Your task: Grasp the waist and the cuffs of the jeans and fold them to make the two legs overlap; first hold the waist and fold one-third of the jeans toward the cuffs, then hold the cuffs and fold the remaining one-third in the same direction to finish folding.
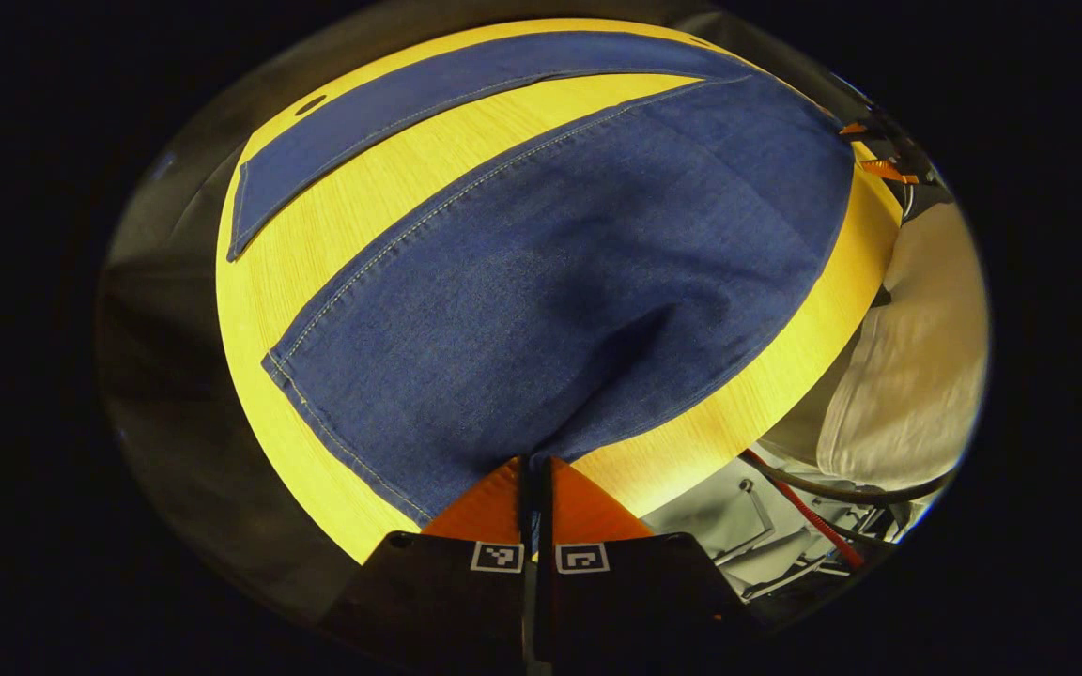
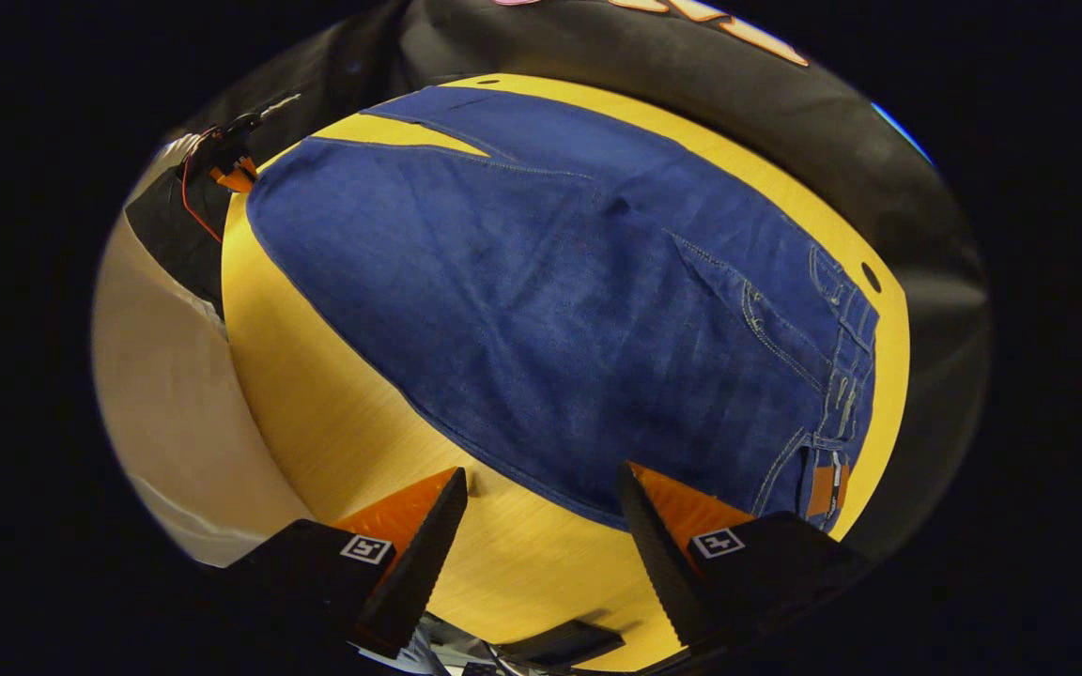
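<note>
Across a round yellow wood-grain surface (image 2: pixel 334 441) lie blue denim jeans (image 2: pixel 550 310), legs spread apart, pale stitching along the seams. At the near edge, the left tool (image 1: pixel 535 469) is clamped on the near leg's cuff; the right tool (image 2: pixel 541 512) hovers spread apart by the waist.

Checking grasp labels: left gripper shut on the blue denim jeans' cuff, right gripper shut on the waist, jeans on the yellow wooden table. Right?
One error: the right gripper is open beside the blue denim jeans, as the right gripper view shows. The left gripper grip and yellow wooden table hold.
</note>
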Demonstrator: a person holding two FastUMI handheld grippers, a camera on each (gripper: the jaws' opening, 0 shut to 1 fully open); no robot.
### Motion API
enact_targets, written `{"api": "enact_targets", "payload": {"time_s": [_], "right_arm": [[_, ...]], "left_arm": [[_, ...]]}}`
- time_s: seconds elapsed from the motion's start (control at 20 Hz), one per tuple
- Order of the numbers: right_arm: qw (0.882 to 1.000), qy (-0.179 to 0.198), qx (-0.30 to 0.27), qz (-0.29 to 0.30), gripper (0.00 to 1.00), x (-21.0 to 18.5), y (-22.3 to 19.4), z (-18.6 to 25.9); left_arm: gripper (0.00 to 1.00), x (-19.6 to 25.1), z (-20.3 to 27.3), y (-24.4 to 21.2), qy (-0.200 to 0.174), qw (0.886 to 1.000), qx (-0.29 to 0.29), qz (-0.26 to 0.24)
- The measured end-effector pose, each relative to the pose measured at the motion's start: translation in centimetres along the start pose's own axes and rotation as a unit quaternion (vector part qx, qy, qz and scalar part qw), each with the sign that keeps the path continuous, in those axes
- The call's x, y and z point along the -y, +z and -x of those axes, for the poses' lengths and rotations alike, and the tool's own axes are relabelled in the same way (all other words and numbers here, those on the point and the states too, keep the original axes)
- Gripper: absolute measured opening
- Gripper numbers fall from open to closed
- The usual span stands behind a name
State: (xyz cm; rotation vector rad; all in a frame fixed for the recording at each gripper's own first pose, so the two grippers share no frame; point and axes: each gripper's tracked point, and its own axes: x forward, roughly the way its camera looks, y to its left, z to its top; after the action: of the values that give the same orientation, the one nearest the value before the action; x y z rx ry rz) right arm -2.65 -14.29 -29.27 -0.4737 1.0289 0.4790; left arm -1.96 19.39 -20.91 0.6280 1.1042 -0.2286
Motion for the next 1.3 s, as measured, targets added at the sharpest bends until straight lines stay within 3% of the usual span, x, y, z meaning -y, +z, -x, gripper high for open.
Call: {"api": "enact_targets", "payload": {"time_s": [0.2, 0.4, 0.5, 0.6, 0.75, 1.0, 1.3], "right_arm": [[1.000, 0.013, -0.008, 0.007, 0.97, 0.5, 0.0, -0.2], [1.000, 0.005, -0.022, -0.001, 0.86, 1.5, 0.2, -0.4], [1.000, -0.003, -0.017, -0.005, 0.60, 2.3, 0.7, -0.7], [1.000, -0.013, -0.018, -0.001, 0.27, 3.0, 1.4, -0.7], [0.999, -0.024, -0.036, -0.014, 0.08, 2.7, 1.2, -0.6], [0.994, -0.060, -0.047, -0.076, 0.04, 3.0, 1.1, -0.5], [0.986, -0.111, 0.000, -0.122, 0.03, 3.5, 3.4, 2.8]], "left_arm": [[0.00, 0.2, 0.0, 0.1, -0.005, 1.000, -0.008, 0.002], [0.00, 0.2, -0.1, 0.2, -0.012, 1.000, -0.007, 0.006], [0.00, 0.2, -0.1, 0.3, -0.013, 1.000, -0.005, 0.018], [0.00, 0.2, -0.1, 0.4, -0.013, 0.999, 0.000, 0.030], [0.00, 0.0, -0.2, 0.4, -0.004, 0.999, 0.016, 0.039], [0.00, 0.0, -0.2, 0.6, 0.080, 0.993, 0.032, 0.082], [0.00, 0.1, 3.2, 2.1, 0.083, 0.985, 0.071, 0.133]]}}
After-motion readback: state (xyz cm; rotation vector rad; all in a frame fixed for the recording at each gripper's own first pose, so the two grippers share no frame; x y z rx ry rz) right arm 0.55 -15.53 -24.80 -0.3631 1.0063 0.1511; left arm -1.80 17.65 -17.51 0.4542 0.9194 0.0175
